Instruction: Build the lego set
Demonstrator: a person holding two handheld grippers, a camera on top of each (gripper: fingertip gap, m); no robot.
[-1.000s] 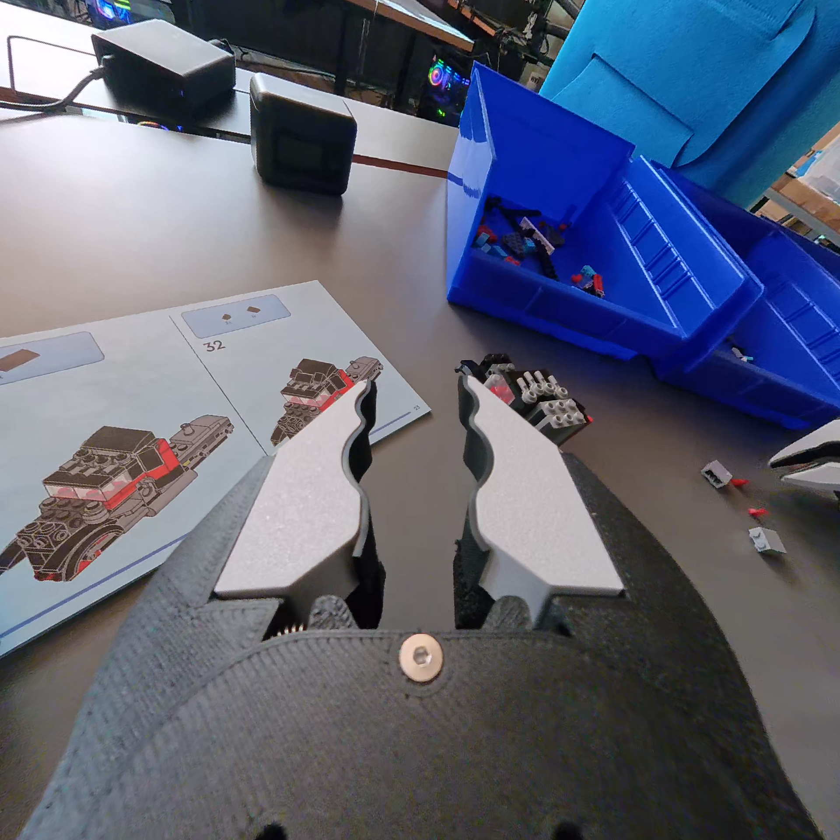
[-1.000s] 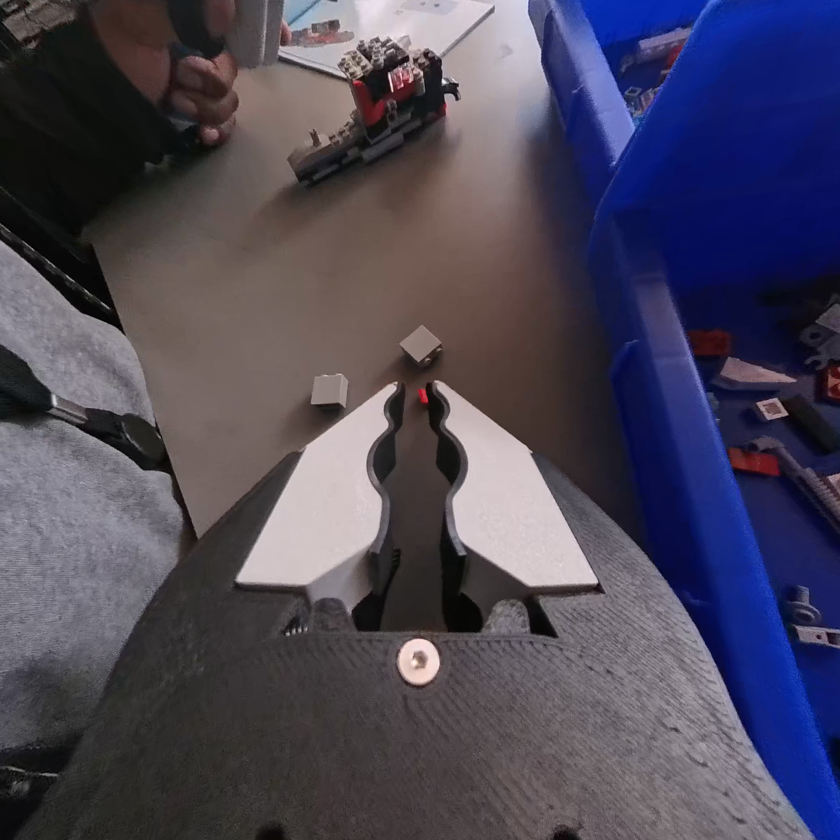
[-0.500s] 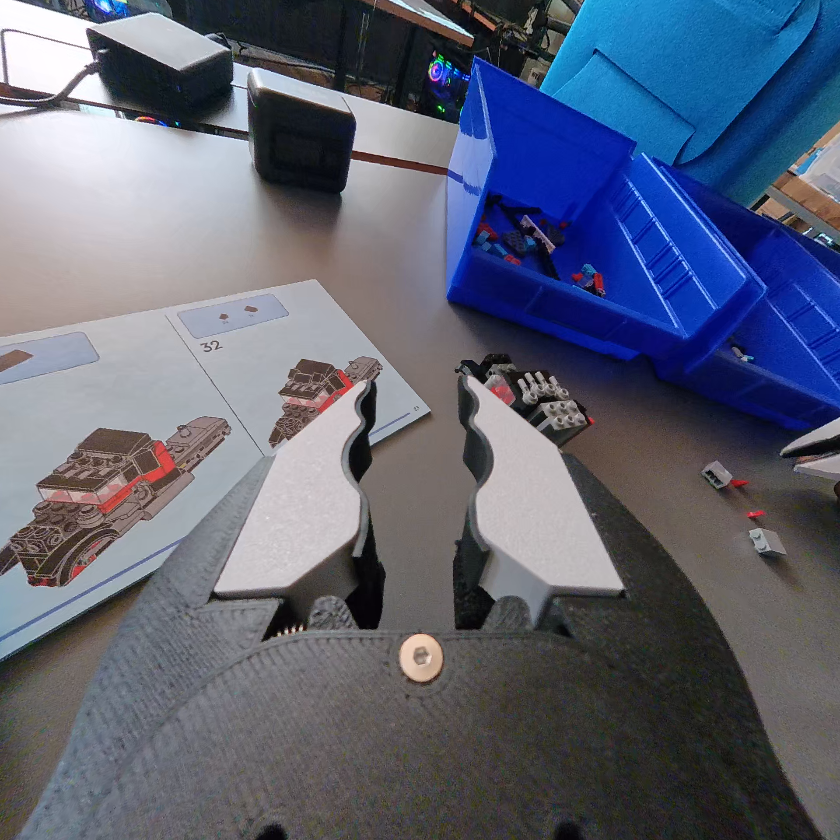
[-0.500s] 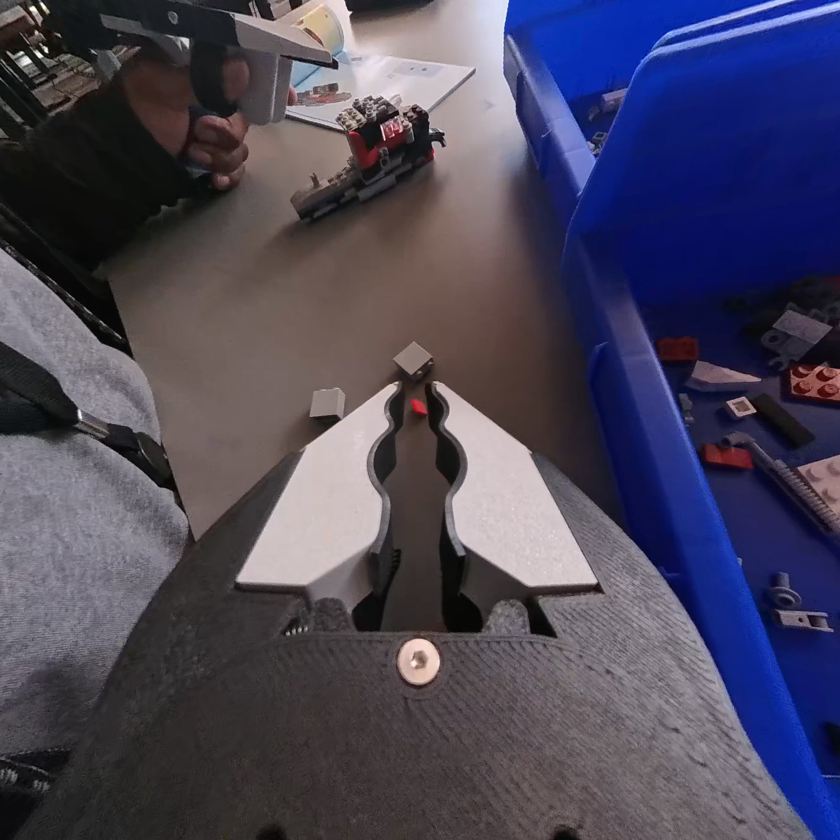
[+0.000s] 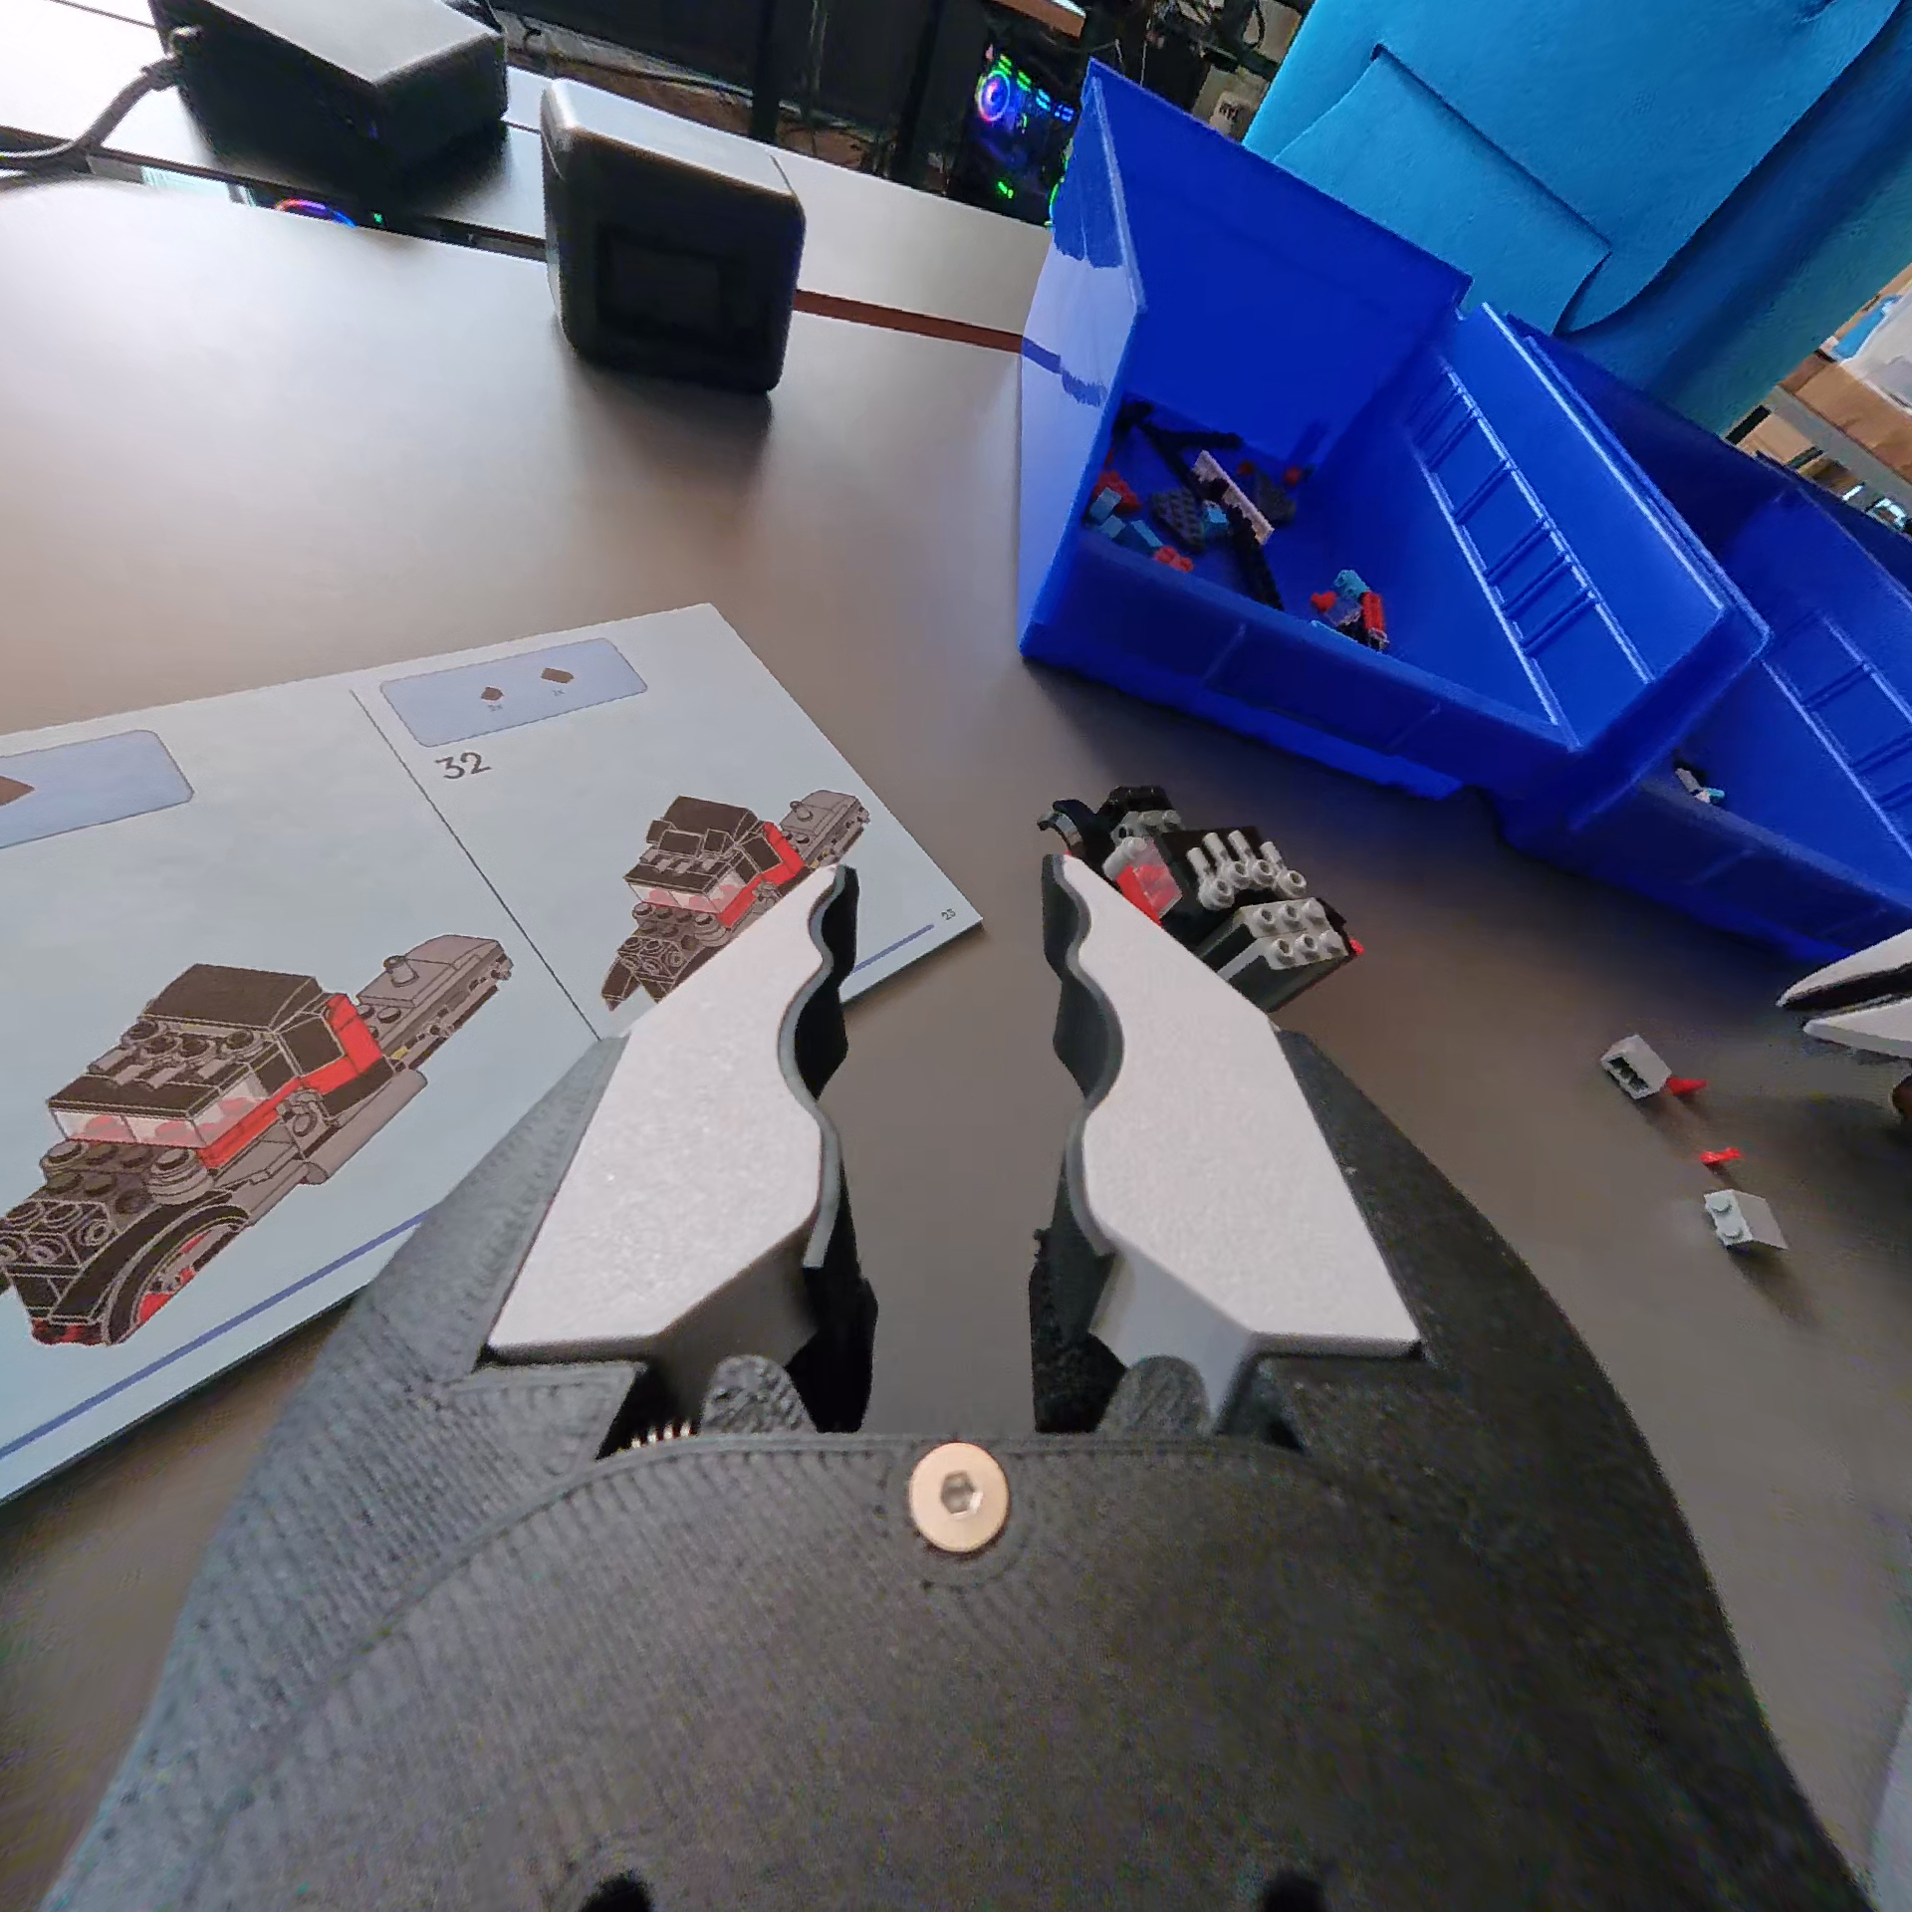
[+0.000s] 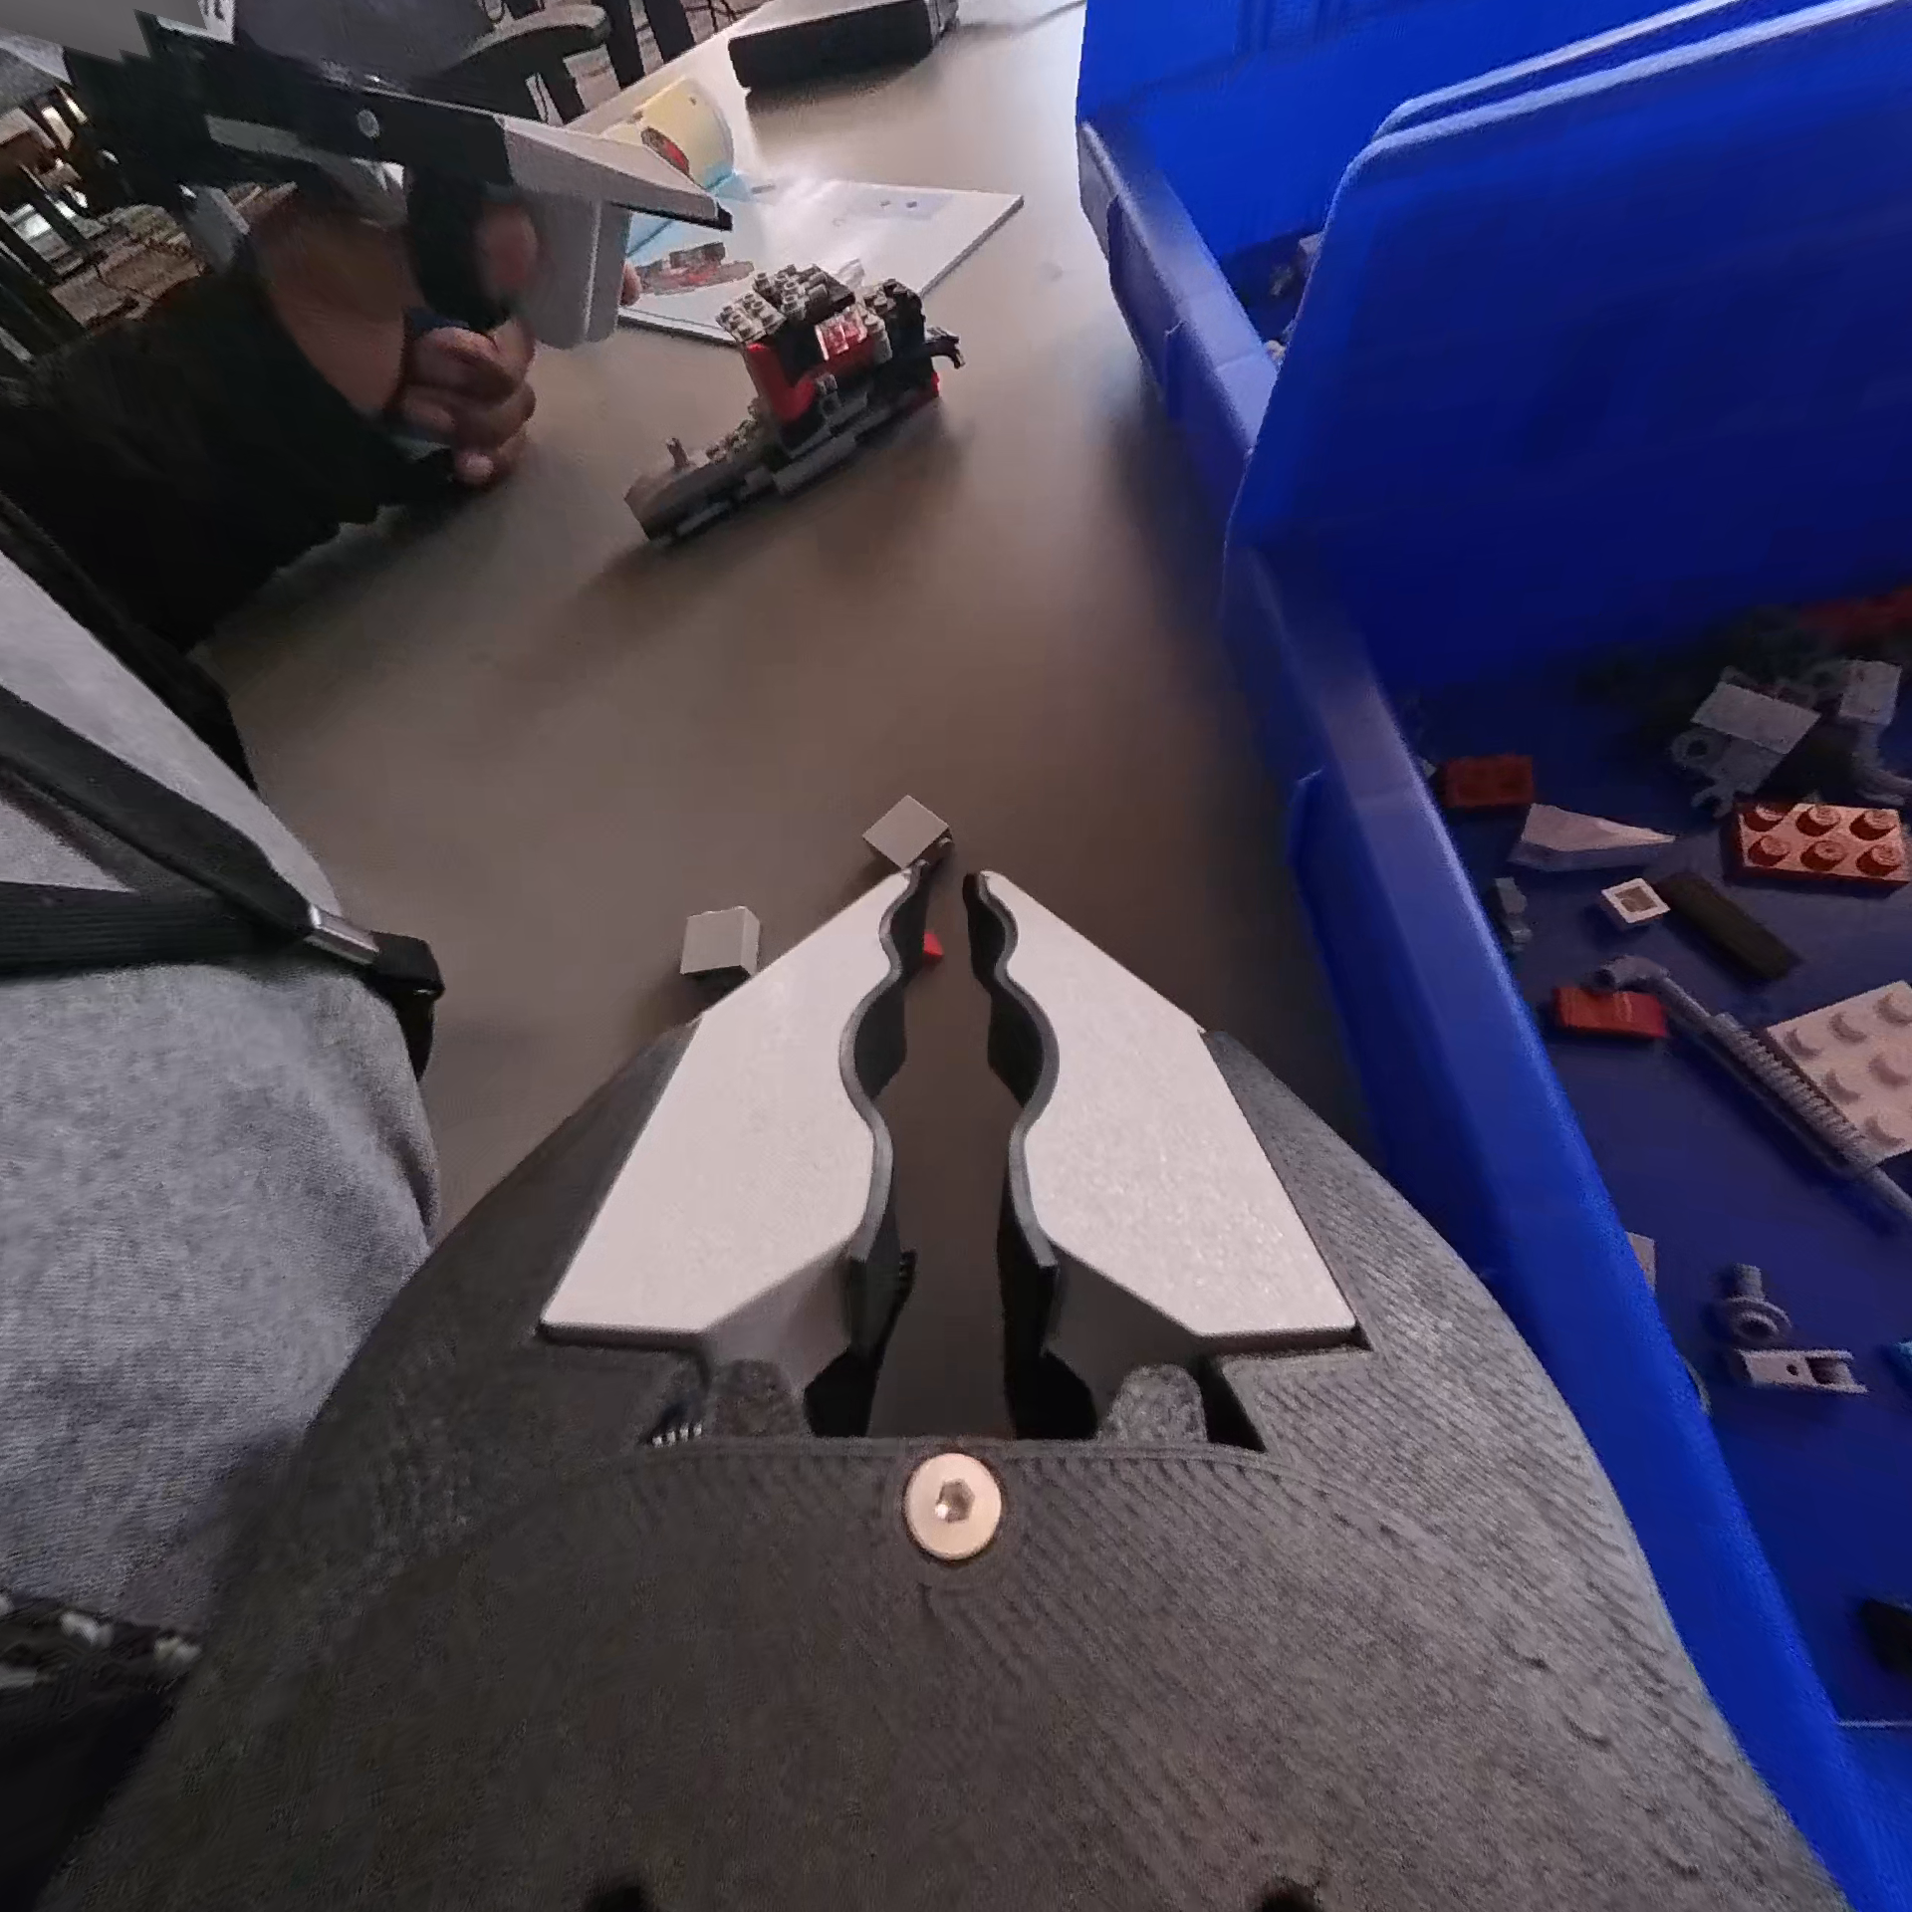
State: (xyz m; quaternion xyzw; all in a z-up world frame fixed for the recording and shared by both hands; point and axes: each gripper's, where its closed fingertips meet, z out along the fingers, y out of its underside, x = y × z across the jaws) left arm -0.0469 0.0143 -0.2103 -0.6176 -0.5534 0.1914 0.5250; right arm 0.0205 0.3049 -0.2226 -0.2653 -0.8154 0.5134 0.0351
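Right hand-held gripper (image 6: 944, 888) is hovering, jaws narrow, over the red stud (image 6: 931, 944) beside the grey brick (image 6: 907, 830); tiny, light, likely slippery; pinching its sides looks best; left hand-held gripper (image 5: 944, 879) is gaping wide, empty.

office-like lab: desks (image 5: 310, 435), lit computer tower (image 5: 998, 98), blue parts bins (image 5: 1449, 579)

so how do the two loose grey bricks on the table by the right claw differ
The farther grey brick sits just beyond the right claw, turned corner-on; the nearer grey brick lies off to the claw's left, squarer to the camera. In the left wrist view the farther one shows a hollow underside, the nearer shows studs. Both are small, grey and ungripped.
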